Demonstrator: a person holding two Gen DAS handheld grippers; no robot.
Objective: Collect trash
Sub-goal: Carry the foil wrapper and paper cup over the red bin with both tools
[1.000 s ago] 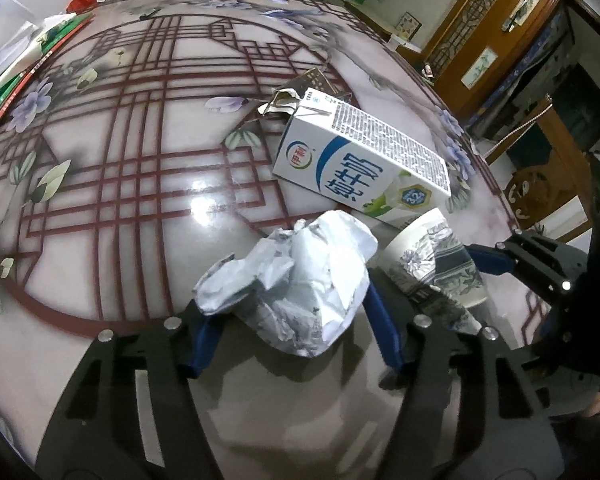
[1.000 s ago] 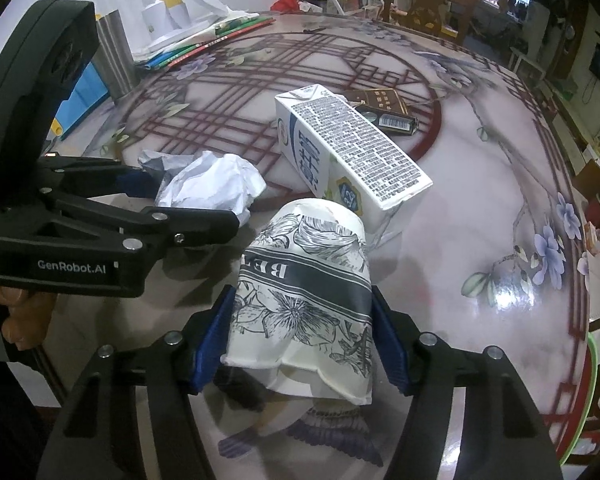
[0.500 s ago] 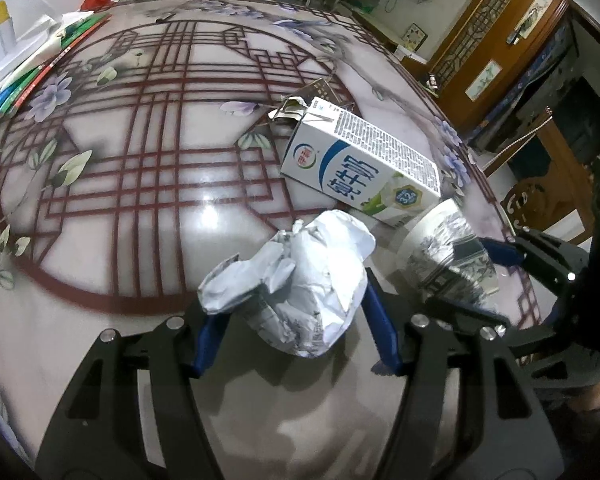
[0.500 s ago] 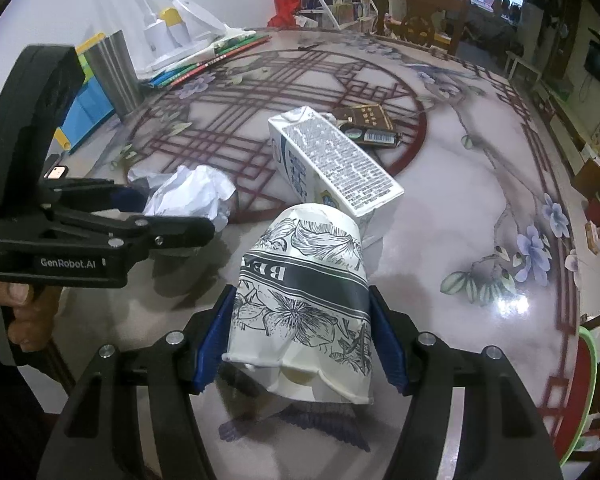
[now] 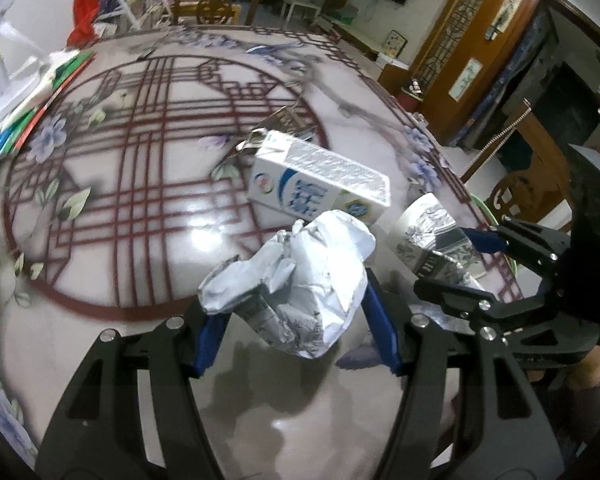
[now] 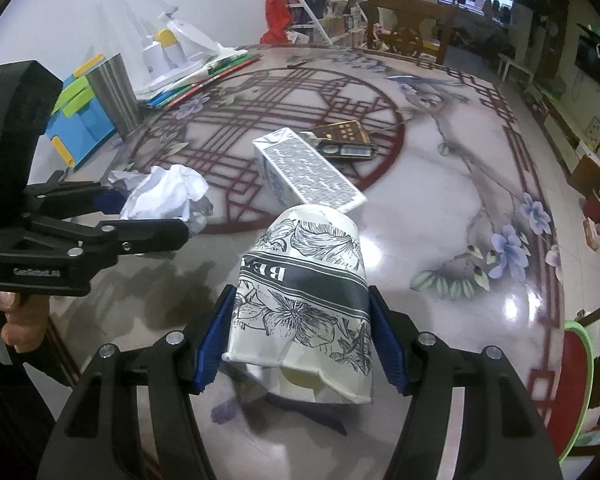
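Fingers (image 5: 378, 332) of our left gripper (image 5: 296, 328) clamp crumpled paper (image 5: 296, 276); our right gripper (image 6: 300, 340) clamps the squashed paper cup (image 6: 304, 300) above the counter (image 6: 440, 208)

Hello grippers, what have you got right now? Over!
Left hand-held gripper clamps crumpled white paper ball. Right hand-held gripper clamps squashed floral paper cup. White milk carton waits on table.

A milk carton (image 6: 308, 170) lies across the tabletop (image 6: 440, 216) centre, a dark packet (image 6: 346, 140) behind it; far-left clutter (image 6: 172, 68); right side open.
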